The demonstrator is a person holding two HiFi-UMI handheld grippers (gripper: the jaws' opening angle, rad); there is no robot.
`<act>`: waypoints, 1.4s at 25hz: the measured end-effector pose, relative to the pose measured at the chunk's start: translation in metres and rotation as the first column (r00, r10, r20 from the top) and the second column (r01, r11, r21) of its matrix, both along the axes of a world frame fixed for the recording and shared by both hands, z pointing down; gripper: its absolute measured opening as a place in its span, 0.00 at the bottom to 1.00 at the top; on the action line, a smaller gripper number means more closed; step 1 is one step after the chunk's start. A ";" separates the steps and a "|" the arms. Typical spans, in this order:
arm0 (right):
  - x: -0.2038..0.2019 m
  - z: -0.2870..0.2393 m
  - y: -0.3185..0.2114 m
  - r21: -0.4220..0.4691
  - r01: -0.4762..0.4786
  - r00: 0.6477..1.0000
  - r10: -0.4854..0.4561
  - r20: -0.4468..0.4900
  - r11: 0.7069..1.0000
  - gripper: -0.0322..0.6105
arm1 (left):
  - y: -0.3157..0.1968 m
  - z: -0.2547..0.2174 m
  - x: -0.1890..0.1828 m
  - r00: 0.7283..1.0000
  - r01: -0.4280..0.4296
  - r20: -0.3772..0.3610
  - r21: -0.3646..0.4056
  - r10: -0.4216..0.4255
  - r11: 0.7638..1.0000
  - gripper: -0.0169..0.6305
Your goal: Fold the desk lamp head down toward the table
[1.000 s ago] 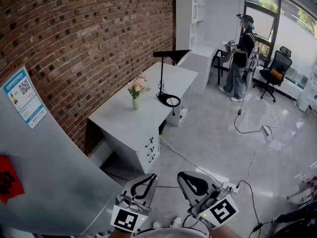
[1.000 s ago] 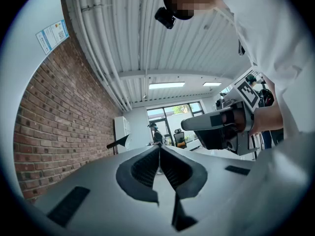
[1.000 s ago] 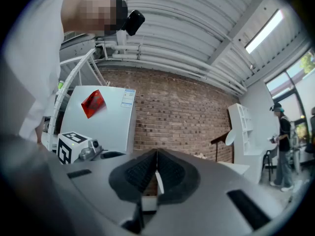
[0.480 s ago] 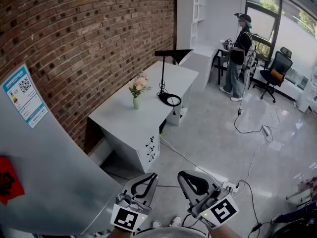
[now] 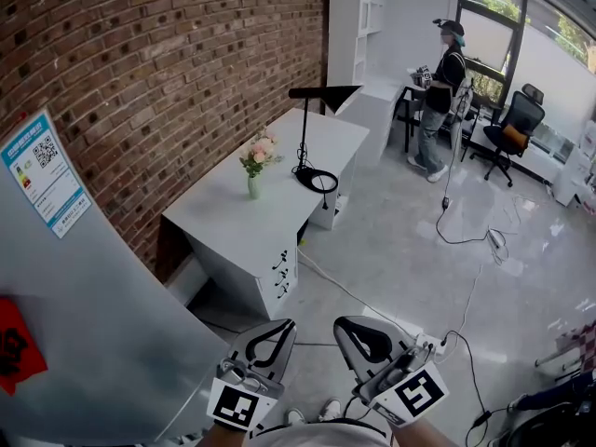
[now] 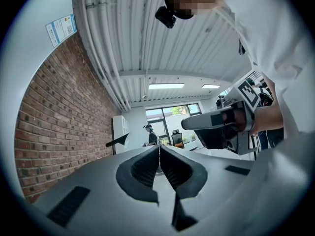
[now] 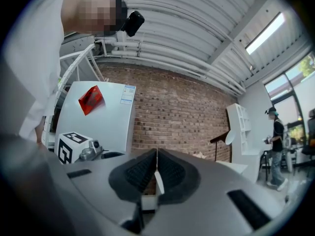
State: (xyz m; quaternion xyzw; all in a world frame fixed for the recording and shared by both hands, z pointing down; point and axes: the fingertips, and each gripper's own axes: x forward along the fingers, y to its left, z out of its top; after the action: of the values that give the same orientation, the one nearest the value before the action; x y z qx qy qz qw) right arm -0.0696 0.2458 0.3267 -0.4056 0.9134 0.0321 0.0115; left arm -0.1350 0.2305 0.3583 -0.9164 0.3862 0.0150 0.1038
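Observation:
A black desk lamp (image 5: pixel 307 138) stands upright on the white desk (image 5: pixel 233 222) by the brick wall, its head (image 5: pixel 326 94) level at the top of the pole and its ring base (image 5: pixel 318 182) near the desk's right edge. The lamp also shows small and far off in the left gripper view (image 6: pixel 118 140) and the right gripper view (image 7: pixel 221 138). My left gripper (image 5: pixel 272 335) and right gripper (image 5: pixel 358 335) hang low at the bottom of the head view, over the floor and well short of the desk. Both are shut on nothing.
A small vase of pink flowers (image 5: pixel 256 162) stands on the desk left of the lamp. A grey cabinet (image 5: pixel 84 315) with a blue label fills the left. A person (image 5: pixel 436 101) stands by the far desks and an office chair (image 5: pixel 507 138). Cables (image 5: pixel 466 250) trail over the floor.
The view has shifted slightly, and the desk and lamp sit a little left of where they were. The far person has stepped left. Both grippers stay shut at the bottom.

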 end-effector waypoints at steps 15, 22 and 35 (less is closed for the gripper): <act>0.003 0.011 0.000 -0.004 -0.118 0.993 0.118 -0.001 0.993 0.08 | -0.008 0.017 0.000 0.995 -0.103 0.006 -0.011 0.103 0.995 0.05; 0.033 0.018 -0.043 -0.002 -0.146 0.989 0.146 0.004 0.989 0.08 | -0.048 0.026 0.023 0.994 -0.110 0.005 -0.025 0.111 0.994 0.05; 0.097 0.030 -0.188 -0.021 -0.029 0.999 0.030 0.028 0.999 0.08 | -0.190 0.041 0.086 0.999 -0.004 0.039 -0.043 0.005 0.999 0.05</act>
State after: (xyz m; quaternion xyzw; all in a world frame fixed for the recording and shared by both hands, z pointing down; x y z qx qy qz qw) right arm 0.0274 0.0574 0.3569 -0.4194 0.9074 0.0172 0.0199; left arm -0.0488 0.0401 0.3993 -0.9194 0.3823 -0.0113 0.0915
